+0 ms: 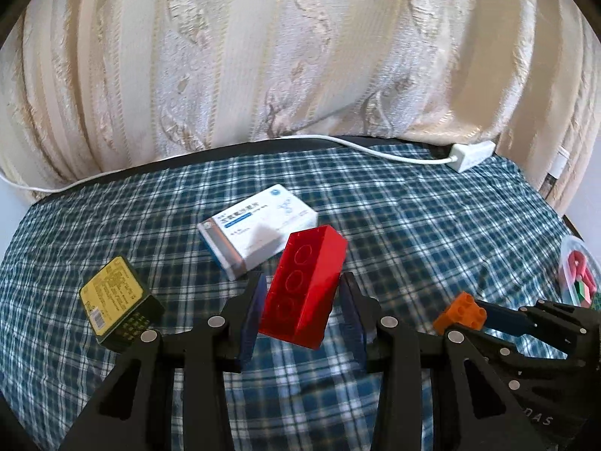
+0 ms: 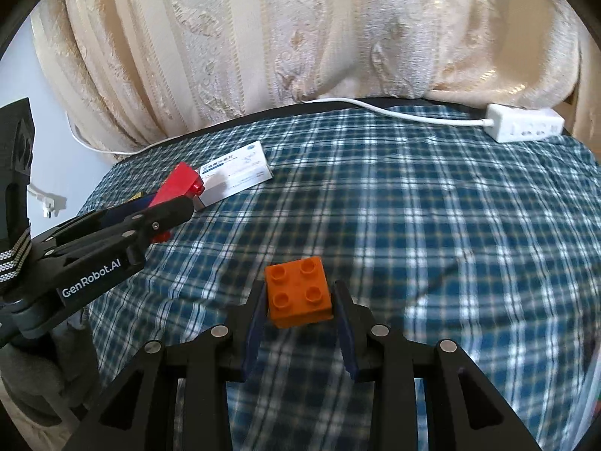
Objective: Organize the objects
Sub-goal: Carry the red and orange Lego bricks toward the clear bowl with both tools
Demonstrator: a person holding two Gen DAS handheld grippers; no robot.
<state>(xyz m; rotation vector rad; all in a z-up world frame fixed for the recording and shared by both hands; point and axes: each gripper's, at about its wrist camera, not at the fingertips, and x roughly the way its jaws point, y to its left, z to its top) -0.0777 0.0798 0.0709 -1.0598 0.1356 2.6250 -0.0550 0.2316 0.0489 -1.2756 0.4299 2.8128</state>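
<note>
Gripping a red brick, the left gripper has its two fingers closed on the brick's long sides, so that the brick sits tilted between them with its hollow underside facing the camera, lifted clear of the blue plaid cloth that covers the desk. Just beyond the fingertips lies a white and blue medicine box, flat on the cloth, and to the left of the fingers, a little nearer, rests a yellow and black box, label up. To the right of the left fingers the right gripper comes into view, closed on an orange brick. In the right wrist view that orange brick is pinched between the right gripper's fingers, studs up and slightly tilted, above the cloth. Far to the left of those fingers the left gripper shows with the red brick in front of the medicine box. Well beyond the fingers, to the right, a white power strip with its cable lies at the far edge of the desk, under a cream curtain. A clear container with coloured pieces sits at the far right edge of the left wrist view.
</note>
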